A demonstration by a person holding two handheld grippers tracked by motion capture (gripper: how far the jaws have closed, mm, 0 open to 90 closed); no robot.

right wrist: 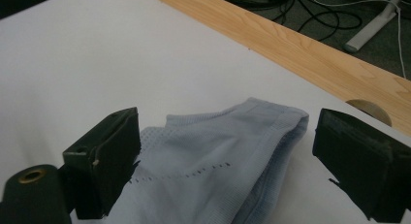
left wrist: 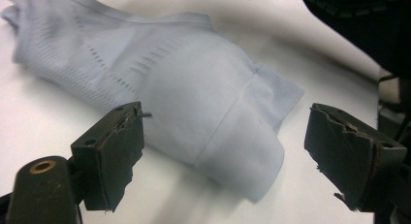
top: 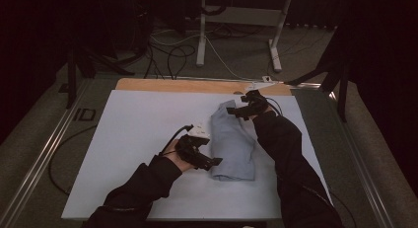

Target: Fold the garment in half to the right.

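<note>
A light blue folded garment (top: 232,141) lies on the white sheet (top: 143,124), running from the far side toward the near side. My left gripper (top: 213,162) sits by the garment's near left edge, jaws wide apart and empty. In the left gripper view (left wrist: 224,132) the garment's folded hem (left wrist: 242,151) lies just beyond the pads, untouched. My right gripper (top: 236,111) is at the garment's far end, open. In the right gripper view (right wrist: 228,141) the far hem (right wrist: 271,117) lies between and ahead of the spread jaws, with no pad pressing it.
A bare wooden strip of the table (top: 187,85) runs along the far edge, with a round hole (right wrist: 371,110) in it. Beyond it, cables (top: 172,53) and white stand legs (top: 201,35) are on the floor. Metal rails (top: 44,154) flank the table.
</note>
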